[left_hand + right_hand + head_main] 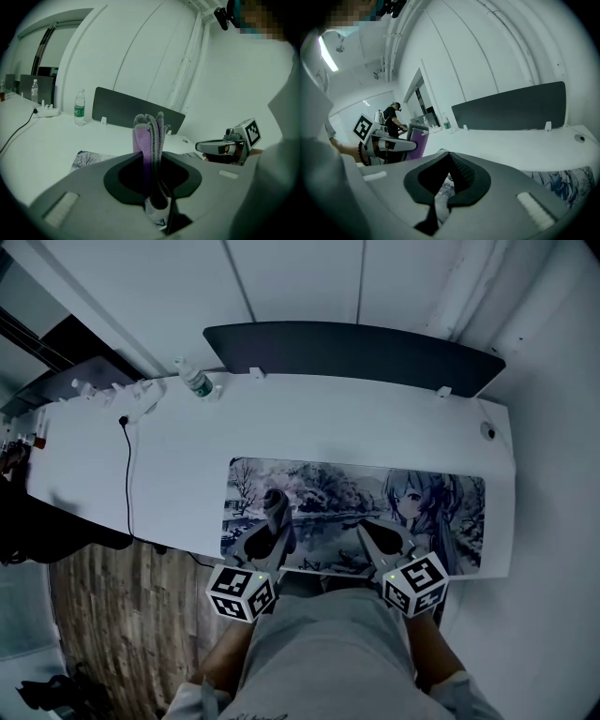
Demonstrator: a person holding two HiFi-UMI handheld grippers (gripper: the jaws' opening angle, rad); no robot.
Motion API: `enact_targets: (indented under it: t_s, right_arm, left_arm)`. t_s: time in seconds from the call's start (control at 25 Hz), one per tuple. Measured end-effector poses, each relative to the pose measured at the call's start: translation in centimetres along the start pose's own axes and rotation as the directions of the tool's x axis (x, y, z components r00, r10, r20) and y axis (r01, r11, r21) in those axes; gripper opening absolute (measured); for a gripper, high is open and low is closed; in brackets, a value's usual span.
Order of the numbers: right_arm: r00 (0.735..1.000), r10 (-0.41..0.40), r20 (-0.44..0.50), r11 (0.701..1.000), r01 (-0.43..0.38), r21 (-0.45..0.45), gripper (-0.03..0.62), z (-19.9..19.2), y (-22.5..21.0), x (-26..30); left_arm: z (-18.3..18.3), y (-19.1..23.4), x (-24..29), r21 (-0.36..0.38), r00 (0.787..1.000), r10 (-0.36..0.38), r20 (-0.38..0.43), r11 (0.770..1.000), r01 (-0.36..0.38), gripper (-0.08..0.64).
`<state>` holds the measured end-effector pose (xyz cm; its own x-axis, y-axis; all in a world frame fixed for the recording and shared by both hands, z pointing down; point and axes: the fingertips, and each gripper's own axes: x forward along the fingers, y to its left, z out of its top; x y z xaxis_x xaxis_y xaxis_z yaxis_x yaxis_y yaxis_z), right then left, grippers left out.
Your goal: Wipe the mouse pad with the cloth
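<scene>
The left gripper (277,527) is clamping a folded purple terry cloth (149,133), its jaws pressing on the lower part of the fold while the free end is sticking out beyond the tips. The right gripper (446,154) is hovering just to its right, jaws closed together on nothing. The long rectangular mouse pad printed with a wintry scene and a cartoon figure (375,498) is lying under and ahead of both grippers, reaching further to the right of the right gripper than to the left of the left one. The cloth's end is pointing forward rather than down, so it seems to be hanging above the pad, not yet rubbing it. To wipe well, the left gripper should be tipping its jaws down until the free end is lying flat on the print. It should then be sweeping in long overlapping passes towards the far right end, pressing lightly so the jaws are not scraping the surface. The empty right gripper could be pinning the near edge beneath it to stop the pad creeping. A clear plastic water bottle (196,382) and a dark grey desk divider panel (356,351) are standing well ahead, clear of the wiping path.
</scene>
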<state>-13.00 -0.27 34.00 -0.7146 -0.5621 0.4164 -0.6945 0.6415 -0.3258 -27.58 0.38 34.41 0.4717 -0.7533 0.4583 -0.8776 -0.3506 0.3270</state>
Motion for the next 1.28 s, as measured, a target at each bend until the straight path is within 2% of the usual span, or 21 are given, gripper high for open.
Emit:
enact_targets:
  t_s: [0.16,0.36,0.64,1.0,1.28]
  right_arm:
    - [1.0,-0.02,-0.007,1.0,0.02,0.011,0.006,0.1,-0.1,0.9]
    - [0.999,-0.033,-0.031,0.999,0.034,0.015,0.006,-0.6,-0.3,2.3]
    - [0.997,-0.043,-0.069,0.999,0.045,0.024,0.006,-1.5,-0.5,3.9]
    - [0.992,-0.047,-0.121,0.999,0.05,0.019,0.006,-3.4,-0.7,7.1]
    - [0.984,-0.04,-0.172,0.998,0.046,0.032,0.006,-5.0,-0.4,8.9]
  left_arm:
    - [0.2,1.5,0.6,0.018,0.999,-0.007,-0.049,1.0,0.008,0.103]
    - [-0.2,4.6,1.1,0.007,0.995,0.011,-0.104,1.0,-0.01,0.106]
    - [-0.9,10.3,1.4,0.039,0.977,0.095,-0.191,0.995,-0.089,0.104]
    - [-2.7,17.9,3.7,0.088,0.923,0.197,-0.33,0.98,-0.177,0.104]
    - [-4.3,23.0,5.8,0.107,0.868,0.235,-0.438,0.972,-0.209,0.104]
